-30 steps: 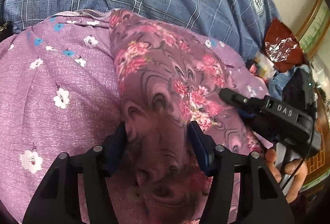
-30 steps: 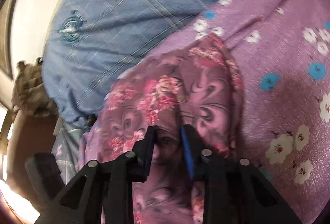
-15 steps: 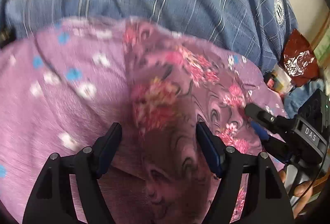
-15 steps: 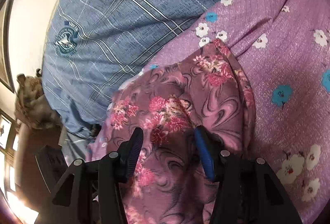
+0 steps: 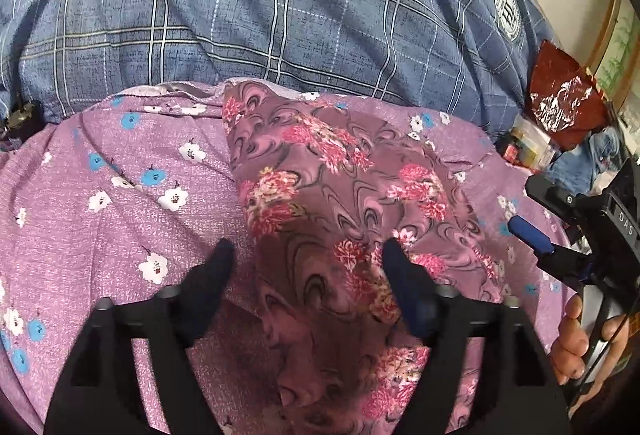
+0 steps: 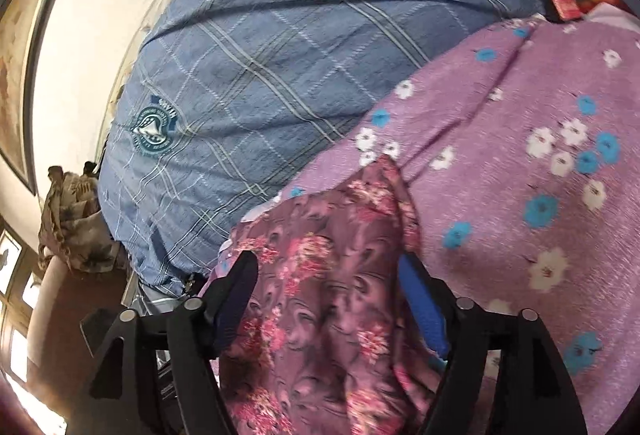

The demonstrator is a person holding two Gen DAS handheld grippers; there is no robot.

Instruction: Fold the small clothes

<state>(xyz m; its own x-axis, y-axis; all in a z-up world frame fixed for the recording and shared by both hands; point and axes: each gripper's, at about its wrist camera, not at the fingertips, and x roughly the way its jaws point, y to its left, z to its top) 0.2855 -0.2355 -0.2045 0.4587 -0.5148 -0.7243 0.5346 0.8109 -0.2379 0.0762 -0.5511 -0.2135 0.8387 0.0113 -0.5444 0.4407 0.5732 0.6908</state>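
both tools are wide open, the left tool (image 5: pixel 306 255) and the right tool (image 6: pixel 328 267), holding nothing. the small flowery cloth (image 5: pixel 340 195) lies on the purple sheet (image 5: pixel 120 203). a low grab could pinch the sheet too.

Mauve rose-swirl garment (image 5: pixel 340 195), lilac white-and-blue-flowered cloth (image 5: pixel 120 215), blue plaid bedding (image 5: pixel 280 3)

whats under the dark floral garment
The dark floral garment lies on a lilac sheet printed with white and blue flowers, which shows all around it. Whatever is beneath its middle is covered.
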